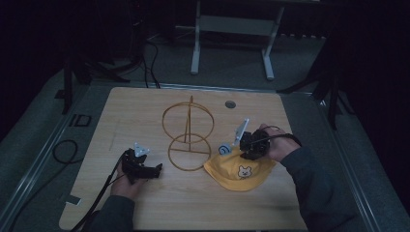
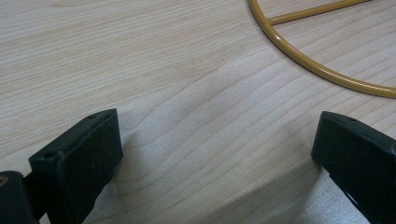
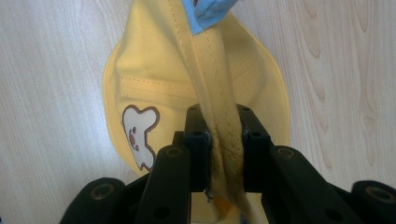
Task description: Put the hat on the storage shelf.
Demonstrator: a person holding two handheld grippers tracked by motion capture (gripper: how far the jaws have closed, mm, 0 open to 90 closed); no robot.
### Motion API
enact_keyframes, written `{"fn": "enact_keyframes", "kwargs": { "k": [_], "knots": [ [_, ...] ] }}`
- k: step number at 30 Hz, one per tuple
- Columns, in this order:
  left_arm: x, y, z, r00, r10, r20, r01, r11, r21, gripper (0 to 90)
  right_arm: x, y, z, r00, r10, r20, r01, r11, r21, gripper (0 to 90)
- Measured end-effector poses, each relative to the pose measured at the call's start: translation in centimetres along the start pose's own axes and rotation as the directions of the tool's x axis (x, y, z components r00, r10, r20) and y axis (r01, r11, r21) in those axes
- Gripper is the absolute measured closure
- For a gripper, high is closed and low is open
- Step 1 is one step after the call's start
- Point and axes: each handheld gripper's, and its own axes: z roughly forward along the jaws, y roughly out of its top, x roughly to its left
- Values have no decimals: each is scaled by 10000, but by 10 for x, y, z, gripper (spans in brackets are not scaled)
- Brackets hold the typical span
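Right gripper [image 3: 223, 140] has its jaws clamped on a folded edge of the yellow hat [image 3: 154, 88], which lies on the wooden table [image 1: 145, 203] just right of the gold wire stand [image 1: 188, 137]. Its blue trim [image 1: 225, 149] looks lifted, though dimly seen. Left gripper [image 2: 215, 154] rests near the stand's base ring, jaws apart over bare wood.

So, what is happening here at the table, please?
A person works at a wooden table with a gripper in each hand. The right gripper is shut on a fold of the yellow cap, which has a bear patch and lies beside a gold wire stand. The left gripper rests open on the table near the stand's base ring, holding nothing.
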Motion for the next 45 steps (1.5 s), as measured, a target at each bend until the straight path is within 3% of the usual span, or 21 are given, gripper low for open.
{"fn": "enact_keyframes", "kwargs": {
  "k": [8,15,19,25,36,38,43,45],
  "knots": [
    [0,0,0,10000,-2,1,2,10000,0,19,1,0,-11,9996,55,265,-50,9998,-189,779],
    [0,0,0,10000,10,0,-10,10000,4,19,-2,-7,-25,9973,437,590,-386,9956,-852,788],
    [0,0,0,10000,12,0,-12,10000,3,19,-4,-11,-32,9942,837,678,-735,9873,-1410,789],
    [0,0,0,10000,7,-1,-7,10000,2,19,-9,-20,-38,9864,1512,638,-1327,9637,-2316,789],
    [0,0,0,10000,6,-1,-6,10000,2,19,-16,-39,-43,9640,2514,872,-2132,9259,-3119,787],
    [0,0,0,10000,4,-2,-4,10000,2,19,-18,-43,-45,9570,2731,979,-2279,9165,-3288,787],
    [0,0,0,10000,2,-2,-2,10000,3,19,-22,-52,-52,9380,3311,1028,-2671,8793,-3943,789],
    [0,0,0,10000,3,-2,-3,10000,3,19,-23,-54,-54,9328,3443,1067,-2735,8689,-4126,791]
  ]
}}
